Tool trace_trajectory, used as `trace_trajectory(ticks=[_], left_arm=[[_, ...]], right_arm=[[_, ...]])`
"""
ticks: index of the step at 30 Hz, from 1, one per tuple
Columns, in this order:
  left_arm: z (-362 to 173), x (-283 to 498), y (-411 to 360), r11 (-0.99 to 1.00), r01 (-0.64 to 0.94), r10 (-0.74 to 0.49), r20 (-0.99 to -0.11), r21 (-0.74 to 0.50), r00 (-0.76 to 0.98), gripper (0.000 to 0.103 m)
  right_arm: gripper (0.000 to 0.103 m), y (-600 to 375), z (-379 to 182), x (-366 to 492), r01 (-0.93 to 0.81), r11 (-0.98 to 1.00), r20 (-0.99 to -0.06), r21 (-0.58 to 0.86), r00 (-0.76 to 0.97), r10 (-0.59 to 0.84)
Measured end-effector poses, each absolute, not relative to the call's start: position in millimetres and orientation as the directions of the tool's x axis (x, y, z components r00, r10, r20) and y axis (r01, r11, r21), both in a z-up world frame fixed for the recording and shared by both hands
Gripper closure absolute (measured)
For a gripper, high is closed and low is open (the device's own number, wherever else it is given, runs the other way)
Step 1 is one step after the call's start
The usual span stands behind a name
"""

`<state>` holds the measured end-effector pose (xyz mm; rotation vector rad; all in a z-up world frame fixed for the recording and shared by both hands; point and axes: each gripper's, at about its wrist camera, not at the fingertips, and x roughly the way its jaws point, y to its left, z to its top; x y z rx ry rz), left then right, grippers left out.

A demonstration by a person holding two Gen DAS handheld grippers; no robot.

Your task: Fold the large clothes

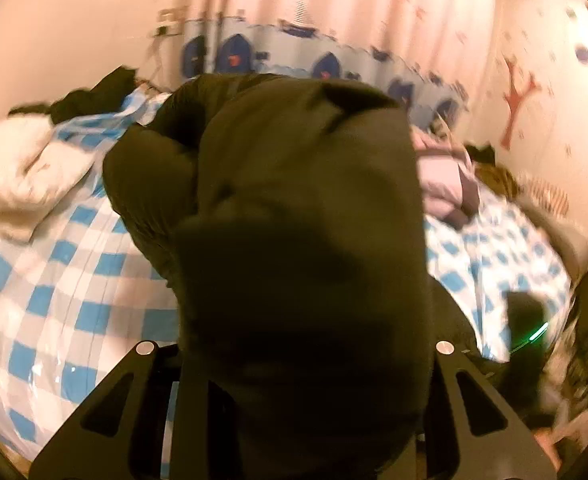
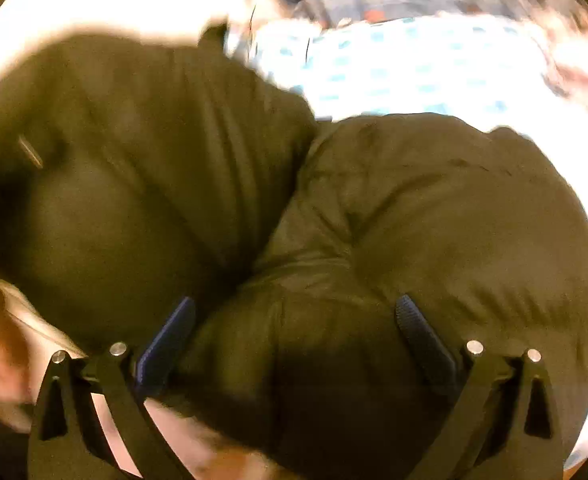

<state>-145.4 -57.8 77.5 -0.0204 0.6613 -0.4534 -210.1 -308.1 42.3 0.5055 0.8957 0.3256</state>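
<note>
A dark olive puffer jacket [image 1: 294, 220] fills the middle of the left wrist view, bunched up over the bed. My left gripper [image 1: 294, 360] is buried in it; its fingers are hidden by the fabric, which sits between the jaw arms. In the right wrist view the same jacket [image 2: 434, 220] lies in two padded bulges. My right gripper [image 2: 294, 328] is wide apart with a bulge of the jacket between its blue pads [image 2: 169, 340], which press against the fabric on both sides.
The bed has a blue and white checked cover [image 1: 53, 280]. A white duvet [image 1: 17, 168] lies at the left, pink and dark clothes [image 1: 446, 184] at the right. A curtain [image 1: 314, 20] and wall are behind.
</note>
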Motion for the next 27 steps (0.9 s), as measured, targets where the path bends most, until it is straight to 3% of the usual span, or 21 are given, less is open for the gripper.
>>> trace_trajectory(ticks=[2, 7, 12, 18, 23, 27], left_arm=[[78, -148, -78, 0.895, 0.430, -0.409, -0.601, -0.119, 0.687, 0.077], [73, -164, -136, 0.860, 0.510, -0.404, -0.634, -0.019, 0.659, 0.077], [54, -180, -207, 0.794, 0.601, -0.397, -0.672, 0.091, 0.626, 0.077], [25, -197, -267, 0.712, 0.675, -0.376, -0.705, 0.195, 0.601, 0.077], [-5, -225, -316, 0.612, 0.714, -0.308, -0.729, 0.339, 0.611, 0.073], [-17, -238, -339, 0.559, 0.736, -0.288, -0.743, 0.381, 0.604, 0.061]], right_arm=[[0.006, -352, 37, -224, -0.025, 0.730, -0.561, 0.683, 0.621, 0.547], [0.006, -417, 24, -248, 0.034, 0.556, -0.431, 0.830, 0.671, 0.603], [0.006, -457, 25, -267, 0.053, 0.497, -0.378, 0.866, 0.719, 0.583], [0.006, -499, 70, -267, 0.017, 0.572, -0.372, 0.820, 0.776, 0.510], [0.006, -501, 108, -224, -0.022, 0.720, -0.480, 0.693, 0.732, 0.484], [0.006, -470, 111, -170, -0.024, 0.867, -0.675, 0.497, 0.618, 0.404]])
